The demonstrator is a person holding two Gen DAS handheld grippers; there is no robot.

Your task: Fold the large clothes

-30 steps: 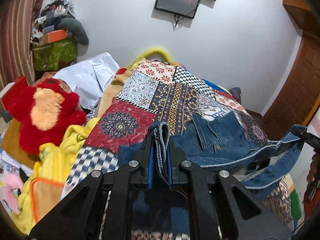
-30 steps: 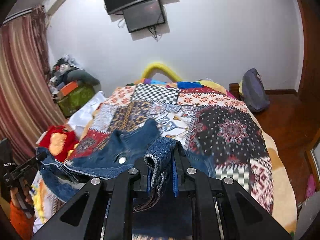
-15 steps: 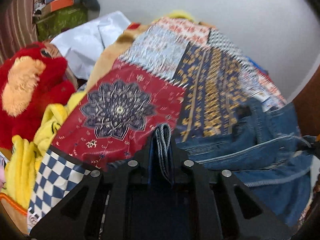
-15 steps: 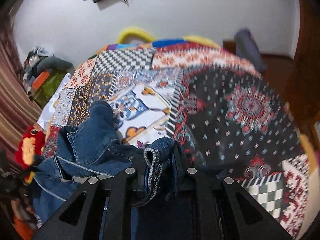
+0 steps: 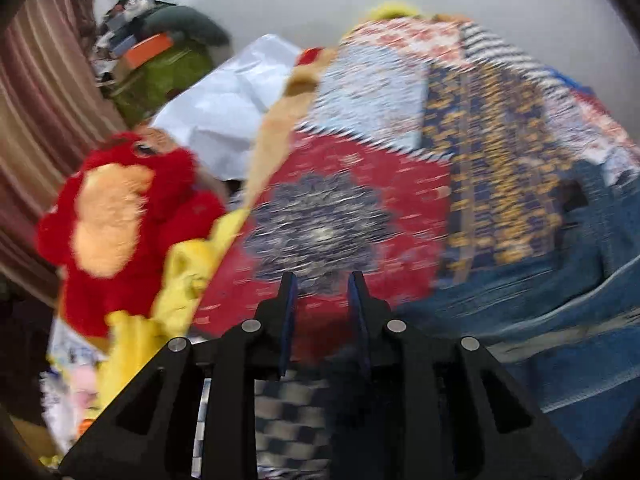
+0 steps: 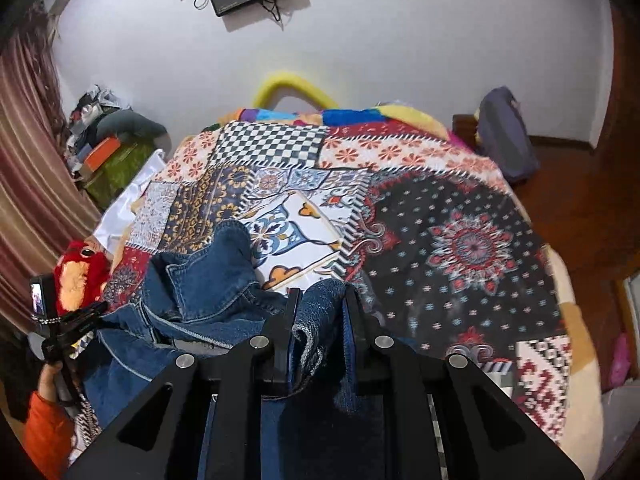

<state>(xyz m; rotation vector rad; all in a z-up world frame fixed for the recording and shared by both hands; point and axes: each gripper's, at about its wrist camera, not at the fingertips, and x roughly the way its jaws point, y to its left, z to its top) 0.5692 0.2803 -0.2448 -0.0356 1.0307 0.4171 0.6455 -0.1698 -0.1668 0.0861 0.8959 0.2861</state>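
Observation:
A blue denim garment [image 6: 200,280] lies crumpled on the patchwork bedspread [image 6: 460,240]. In the blurred left wrist view it shows at the right [image 5: 560,300]. My left gripper [image 5: 322,280] is open and empty, with only the red patch of the bedspread [image 5: 360,200] seen between its fingers. My right gripper [image 6: 320,296] has its jaws parted, with a fold of the denim still lying between them. The left gripper also shows in the right wrist view [image 6: 80,316], at the denim's left edge.
A red plush toy [image 5: 120,220] and yellow cloth [image 5: 180,280] lie left of the bed. A white sheet [image 5: 224,104] and a cluttered green box [image 5: 160,72] stand behind. A grey bag [image 6: 504,136] sits on the wooden floor [image 6: 568,184] at the right.
My left gripper has opened and let go of the denim, which now lies to its right. My right gripper's jaws have parted around the denim fold. Both cameras tilted up again.

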